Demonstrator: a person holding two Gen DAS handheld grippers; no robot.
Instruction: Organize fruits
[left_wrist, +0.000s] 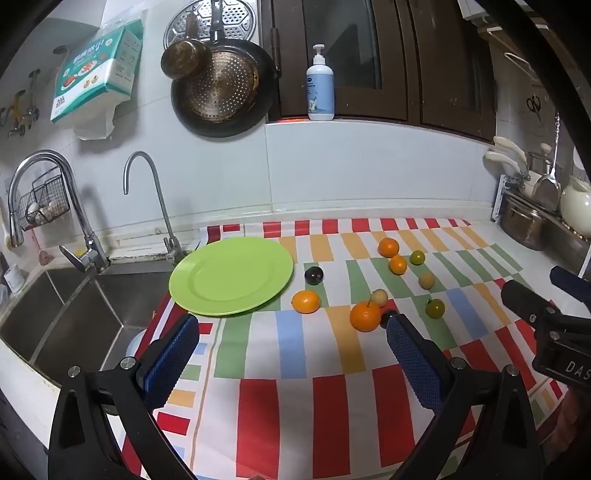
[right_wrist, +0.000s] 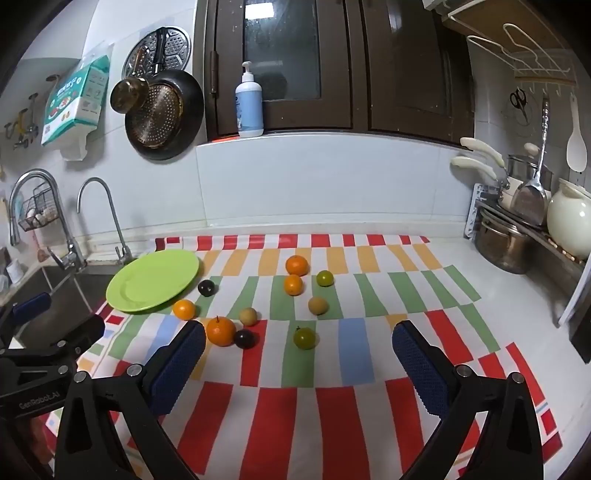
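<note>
An empty green plate (left_wrist: 231, 275) (right_wrist: 153, 280) lies on the striped cloth (left_wrist: 295, 369) beside the sink. Several small fruits lie loose on the cloth to its right: oranges (left_wrist: 365, 315) (right_wrist: 221, 331), dark plums (left_wrist: 313, 275) (right_wrist: 245, 338), green fruits (left_wrist: 434, 308) (right_wrist: 304, 337) and tan ones (left_wrist: 426, 281) (right_wrist: 318, 305). My left gripper (left_wrist: 291, 332) is open and empty, above the cloth in front of the plate. My right gripper (right_wrist: 299, 339) is open and empty, just in front of the fruits; it also shows at the right edge of the left wrist view (left_wrist: 546, 317).
A steel sink (left_wrist: 55, 317) with two taps (left_wrist: 147, 192) is at the left. Pots and a white kettle (right_wrist: 569, 221) stand on a rack at the right. A soap bottle (right_wrist: 250, 103) sits on the window sill. Pans hang on the back wall.
</note>
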